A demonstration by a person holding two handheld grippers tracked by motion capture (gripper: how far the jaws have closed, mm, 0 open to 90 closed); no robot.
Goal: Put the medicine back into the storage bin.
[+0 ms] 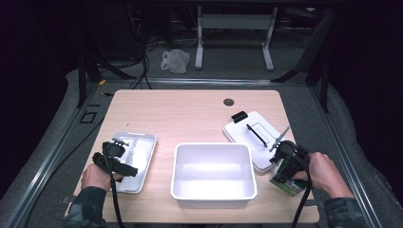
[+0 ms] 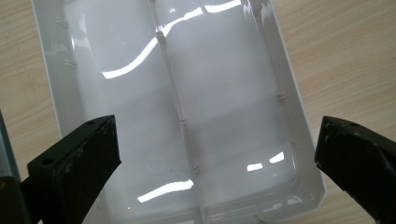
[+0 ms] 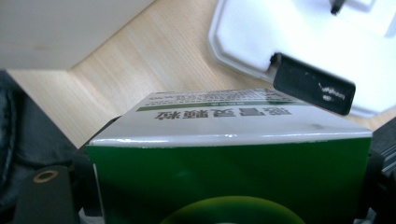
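Right gripper (image 1: 286, 164), held at the near right corner of the bench (image 1: 190, 114): its jaws are clamped on a green and white carton (image 1: 286, 181), one jaw pressing each side as the right gripper view shows (image 3: 233, 172). The carton sits low over the bench edge, just beside the near corner of a white lid (image 1: 254, 137) that lies flat, handle up, with a black clip at its far end; whether the carton's base touches the wood cannot be told from above, since the gripper and the person's right hand (image 1: 323, 173) cover it. Between carton and left side stands a deep white tub (image 1: 213, 175), open and bare inside, its right wall close to the carton and its rim the nearest obstacle on that flank. Left gripper (image 1: 114, 159): jaws wide apart, holding nothing, poised over a shallow white tray (image 1: 142, 156) at the near left of the bench. In the left gripper view the tray (image 2: 299, 116) shows a thin central ridge (image 2: 180, 121) dividing it into two long compartments, both bare and glossy. The left hand (image 1: 97, 176) overlaps the tray's near end. Beyond the bench, a white bag (image 1: 175, 61) lies on the floor among cables and a desk frame.
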